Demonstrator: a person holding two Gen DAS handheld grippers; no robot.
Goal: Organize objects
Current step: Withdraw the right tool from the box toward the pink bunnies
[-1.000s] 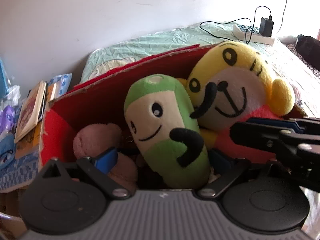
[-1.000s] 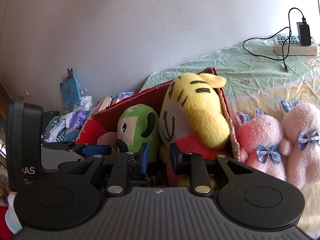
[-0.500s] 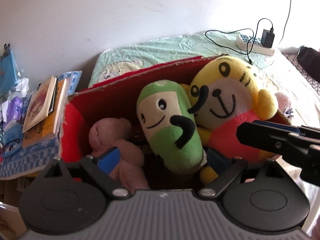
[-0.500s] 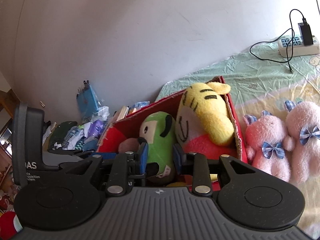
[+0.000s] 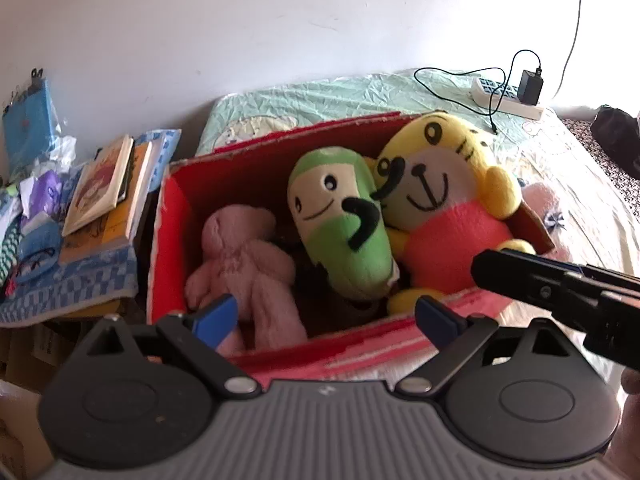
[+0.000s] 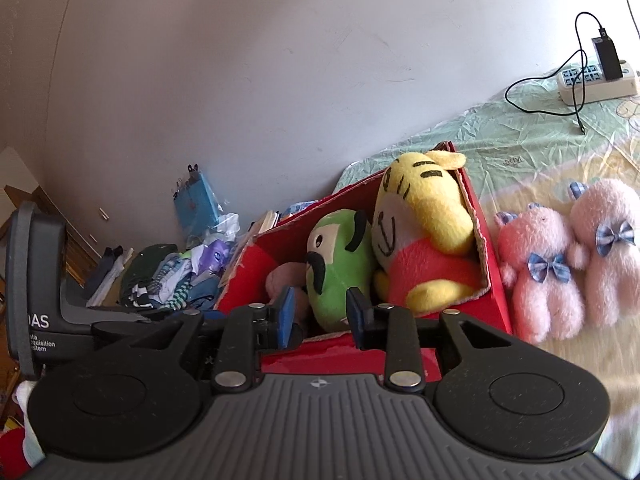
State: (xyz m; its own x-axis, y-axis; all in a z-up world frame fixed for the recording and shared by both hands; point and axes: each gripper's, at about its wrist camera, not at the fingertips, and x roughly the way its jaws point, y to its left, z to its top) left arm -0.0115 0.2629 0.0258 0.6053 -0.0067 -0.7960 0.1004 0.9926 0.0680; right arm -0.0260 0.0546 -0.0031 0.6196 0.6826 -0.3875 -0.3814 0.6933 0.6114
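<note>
Both tongs, left [image 5: 324, 316] wide, right [image 6: 320, 312] narrower, hang empty above the toy-filled red box [image 5: 172, 216].

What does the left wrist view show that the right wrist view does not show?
Only the left wrist view shows the whole pale pink plush doll lying in the red cardboard box, and the stacked books beside it. Only the right wrist view shows both pink plush bears with blue checked bows on the bed outside the box. Both views share the box, the green plush toy and the yellow tiger plush toy.
</note>
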